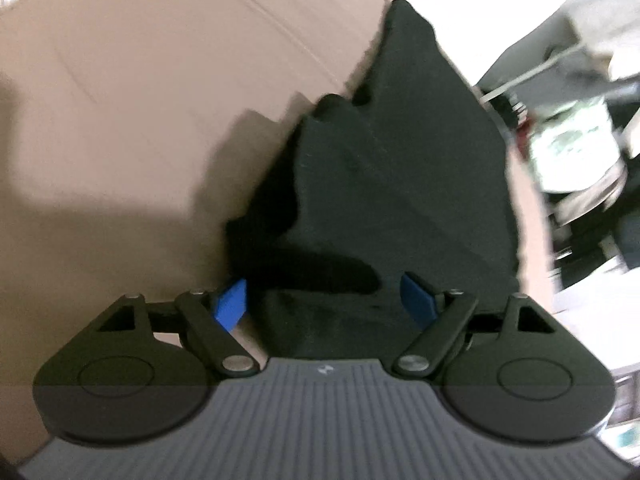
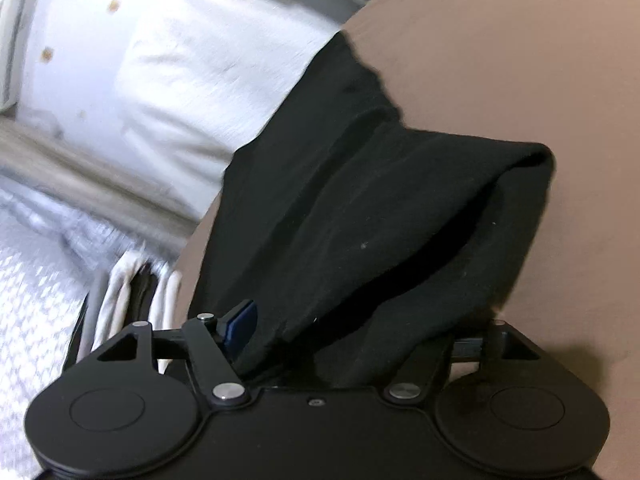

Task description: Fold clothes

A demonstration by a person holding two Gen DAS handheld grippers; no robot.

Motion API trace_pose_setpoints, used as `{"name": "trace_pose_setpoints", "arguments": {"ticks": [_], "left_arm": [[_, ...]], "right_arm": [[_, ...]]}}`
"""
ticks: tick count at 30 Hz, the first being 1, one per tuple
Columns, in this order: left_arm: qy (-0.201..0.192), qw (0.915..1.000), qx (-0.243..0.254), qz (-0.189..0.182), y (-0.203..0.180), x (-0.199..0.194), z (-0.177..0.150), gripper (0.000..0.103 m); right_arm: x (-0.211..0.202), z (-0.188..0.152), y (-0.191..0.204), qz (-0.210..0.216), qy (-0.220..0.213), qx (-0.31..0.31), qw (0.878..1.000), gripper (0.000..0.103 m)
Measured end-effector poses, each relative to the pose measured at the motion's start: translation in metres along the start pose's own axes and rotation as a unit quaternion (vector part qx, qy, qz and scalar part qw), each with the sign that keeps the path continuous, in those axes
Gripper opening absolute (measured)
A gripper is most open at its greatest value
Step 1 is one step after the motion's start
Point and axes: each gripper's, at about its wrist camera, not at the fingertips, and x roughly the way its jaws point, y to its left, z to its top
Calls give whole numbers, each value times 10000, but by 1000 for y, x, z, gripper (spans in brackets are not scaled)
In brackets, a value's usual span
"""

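A black garment (image 1: pixel 392 168) lies partly folded on a tan table (image 1: pixel 140 100). In the left wrist view my left gripper (image 1: pixel 324 300) is open; its blue pads (image 1: pixel 230 300) stand wide apart with a bunch of the black cloth between them. In the right wrist view the same black garment (image 2: pixel 380 216) drapes over my right gripper (image 2: pixel 332 332), folded into a raised flap. Only the left blue pad (image 2: pixel 242 326) shows; the cloth hides the right finger. The cloth lies between the fingers, but the grip itself is hidden.
The table's rounded edge (image 2: pixel 280 92) runs close to the garment. Beyond it hang white cloth (image 2: pixel 180 80) and stacked pale fabrics (image 2: pixel 132 288). In the left wrist view, cluttered items (image 1: pixel 572 148) sit past the table's right edge.
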Motion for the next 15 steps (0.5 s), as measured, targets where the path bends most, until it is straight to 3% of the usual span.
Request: {"name": "trace_pose_setpoints", "arguments": {"ticks": [1, 2, 4, 7, 8, 11, 15], "left_arm": [[13, 10000, -27, -90, 1, 4, 0, 50], [34, 10000, 19, -47, 0, 8, 0, 19], [-12, 9999, 97, 37, -2, 9, -1, 14], [-147, 9996, 202, 162, -5, 3, -3, 14], [-193, 9993, 237, 203, -6, 1, -3, 14], [-328, 9983, 342, 328, -10, -4, -5, 19], [-568, 9961, 389, 554, -9, -11, -5, 50]], "right_arm": [[1, 1, 0, -84, -68, 124, 9999, 73], [1, 1, 0, -167, -135, 247, 9995, 72], [4, 3, 1, -370, -209, 418, 9982, 64], [5, 3, 3, -607, -285, 206, 9975, 23], [4, 1, -1, -583, -315, 161, 9977, 18], [0, -10, -10, -389, -579, 118, 9975, 17], [-7, -35, -1, -547, -860, -309, 9943, 21]]}}
